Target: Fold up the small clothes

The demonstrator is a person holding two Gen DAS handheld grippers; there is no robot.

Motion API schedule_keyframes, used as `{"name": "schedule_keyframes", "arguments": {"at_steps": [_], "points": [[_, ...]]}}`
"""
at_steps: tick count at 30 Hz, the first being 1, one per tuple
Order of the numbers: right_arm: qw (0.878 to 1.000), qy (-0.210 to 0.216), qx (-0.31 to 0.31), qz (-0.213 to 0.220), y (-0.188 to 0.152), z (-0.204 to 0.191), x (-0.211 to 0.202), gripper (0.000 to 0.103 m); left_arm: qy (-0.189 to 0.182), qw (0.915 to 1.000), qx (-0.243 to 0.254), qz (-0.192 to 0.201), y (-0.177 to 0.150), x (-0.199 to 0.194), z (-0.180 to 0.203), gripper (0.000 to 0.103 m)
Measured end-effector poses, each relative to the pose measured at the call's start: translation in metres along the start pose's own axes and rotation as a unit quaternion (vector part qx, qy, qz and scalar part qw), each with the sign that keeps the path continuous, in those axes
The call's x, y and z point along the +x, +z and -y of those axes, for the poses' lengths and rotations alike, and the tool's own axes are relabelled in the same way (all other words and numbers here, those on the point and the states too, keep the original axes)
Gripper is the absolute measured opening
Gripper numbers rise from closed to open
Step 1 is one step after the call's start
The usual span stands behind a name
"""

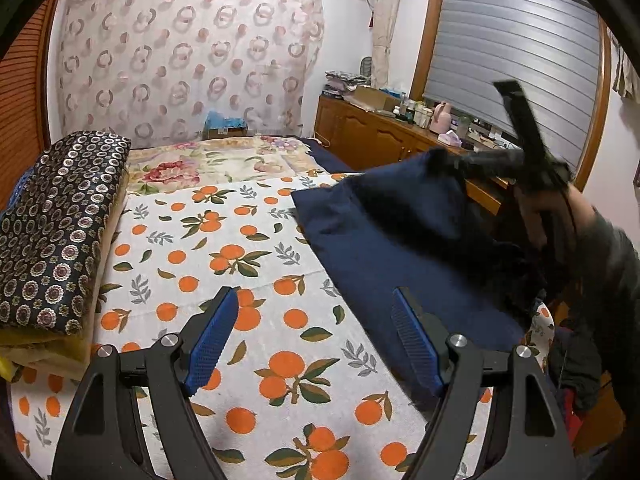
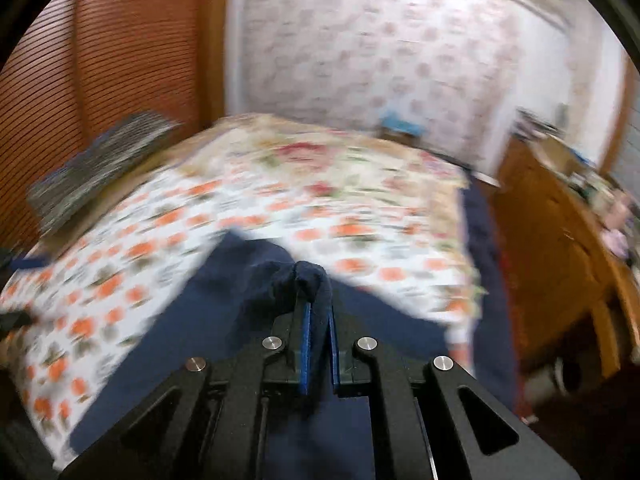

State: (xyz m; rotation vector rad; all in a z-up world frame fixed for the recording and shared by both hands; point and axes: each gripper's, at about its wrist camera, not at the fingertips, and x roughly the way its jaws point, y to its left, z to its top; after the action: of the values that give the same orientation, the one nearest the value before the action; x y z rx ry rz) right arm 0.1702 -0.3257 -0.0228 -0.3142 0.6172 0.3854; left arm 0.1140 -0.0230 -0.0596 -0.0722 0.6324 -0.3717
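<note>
Right wrist view: right gripper [image 2: 318, 312] pinches just a bunched tip of the navy garment [image 2: 192, 344], could slip out mid-swing; left gripper [image 1: 316, 340] hangs wide apart, no backup.

An orange-print sheet [image 1: 256, 280] covers the bed. At its left edge lies a dark patterned folded quilt [image 1: 56, 232]; beyond it a floral blanket [image 1: 216, 164], then a patterned curtain [image 1: 188, 52]. Right of the bed stands a cluttered wooden cabinet [image 1: 368, 136].

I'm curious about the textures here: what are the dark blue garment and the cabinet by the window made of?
The garment looks like soft matte knit, maybe cotton: it drapes and bunches, no shine. The cabinet looks like varnished wood: warm brown, glossy panelled doors.
</note>
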Motion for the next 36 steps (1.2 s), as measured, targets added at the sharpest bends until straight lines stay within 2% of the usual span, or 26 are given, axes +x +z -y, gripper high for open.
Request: {"name": "schedule_keyframes", "arguments": {"at_steps": [2,4,6,8,12,14,20,23,26,30,31,32,33,36], "points": [[0.998,-0.060,0.024,-0.009,0.006,0.031,0.010,0.008,-0.001,1.0000,0.001,-0.002,-0.001,0.001,0.001,0.079],[0.990,-0.123,0.056,-0.035,0.008,0.061,0.026,0.015,-0.003,1.0000,0.001,-0.003,0.000,0.002,0.002,0.079],[0.985,-0.152,0.068,-0.050,0.007,0.075,0.033,0.040,-0.003,1.0000,0.005,-0.006,-0.001,0.004,0.005,0.079],[0.986,-0.140,0.081,-0.047,0.002,0.079,0.030,0.048,-0.004,0.9999,0.006,-0.008,-0.001,0.005,0.006,0.079],[0.994,-0.087,0.064,-0.032,-0.019,0.058,0.009,0.048,-0.007,0.9999,0.006,-0.013,-0.002,0.010,0.010,0.079],[0.996,-0.056,0.057,-0.029,-0.040,0.045,-0.007,0.048,-0.011,0.9998,0.007,-0.016,-0.003,0.013,0.014,0.079],[0.999,-0.008,0.041,-0.026,-0.108,0.009,-0.058,0.048,-0.021,0.9990,0.024,-0.030,-0.009,0.023,0.033,0.079],[1.000,-0.004,0.006,-0.019,-0.132,-0.016,-0.079,0.048,-0.029,0.9986,0.026,-0.036,-0.011,0.028,0.041,0.079],[1.000,0.018,0.004,-0.025,-0.148,-0.022,-0.094,0.048,-0.032,0.9982,0.029,-0.042,-0.013,0.030,0.046,0.079],[0.999,0.006,-0.012,-0.034,-0.158,-0.014,-0.099,0.048,-0.036,0.9977,0.032,-0.047,-0.016,0.032,0.052,0.079],[0.999,0.004,-0.011,-0.036,-0.164,-0.009,-0.102,0.043,-0.037,0.9976,0.034,-0.048,-0.017,0.032,0.053,0.079],[0.999,0.006,-0.004,-0.036,-0.169,-0.008,-0.108,0.017,-0.038,0.9975,0.034,-0.049,-0.018,0.032,0.054,0.079],[0.999,0.010,0.002,-0.039,-0.172,-0.004,-0.112,0.009,-0.040,0.9973,0.034,-0.051,-0.019,0.032,0.055,0.079],[0.999,0.018,0.024,-0.033,-0.186,0.012,-0.135,0.008,-0.045,0.9969,0.033,-0.056,-0.021,0.033,0.059,0.079]]}}
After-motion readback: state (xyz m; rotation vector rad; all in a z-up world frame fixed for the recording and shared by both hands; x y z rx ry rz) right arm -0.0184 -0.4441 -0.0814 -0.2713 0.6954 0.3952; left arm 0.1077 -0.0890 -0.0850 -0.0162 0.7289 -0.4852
